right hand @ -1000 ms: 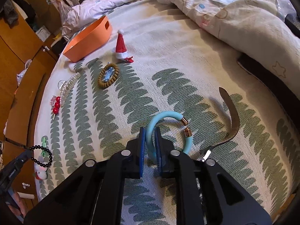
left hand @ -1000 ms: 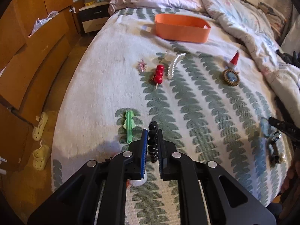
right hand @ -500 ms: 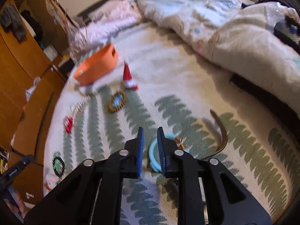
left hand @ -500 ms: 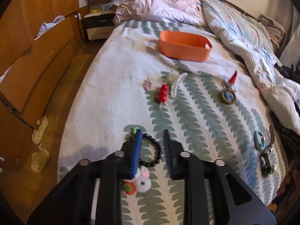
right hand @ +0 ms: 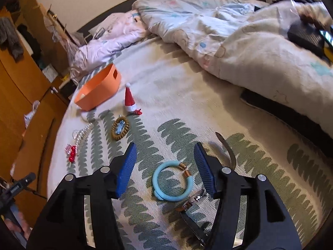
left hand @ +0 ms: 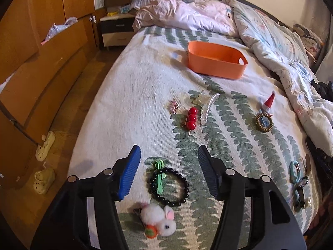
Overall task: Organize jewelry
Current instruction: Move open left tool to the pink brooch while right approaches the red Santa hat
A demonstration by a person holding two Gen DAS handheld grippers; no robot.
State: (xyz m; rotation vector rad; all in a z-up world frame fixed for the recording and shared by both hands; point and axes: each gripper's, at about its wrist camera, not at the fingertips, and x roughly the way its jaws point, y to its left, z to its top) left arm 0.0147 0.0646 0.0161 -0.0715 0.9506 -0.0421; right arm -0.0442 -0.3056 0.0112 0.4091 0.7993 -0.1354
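One orange basket (left hand: 216,62) sits mid-bed near the bunched quilt. Our left gripper (left hand: 169,166) is opening over the black bead bracelet (left hand: 169,185), our right gripper (right hand: 165,164) over the blue bangle (right hand: 171,183); both lie free by the foot edge.

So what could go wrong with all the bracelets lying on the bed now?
The black bead bracelet lies across the green hair clip, so a grab by the opening left gripper might lift both. The blue bracelet touches the watch, which could snag. The orange basket sits far up the bed, so things may drop.
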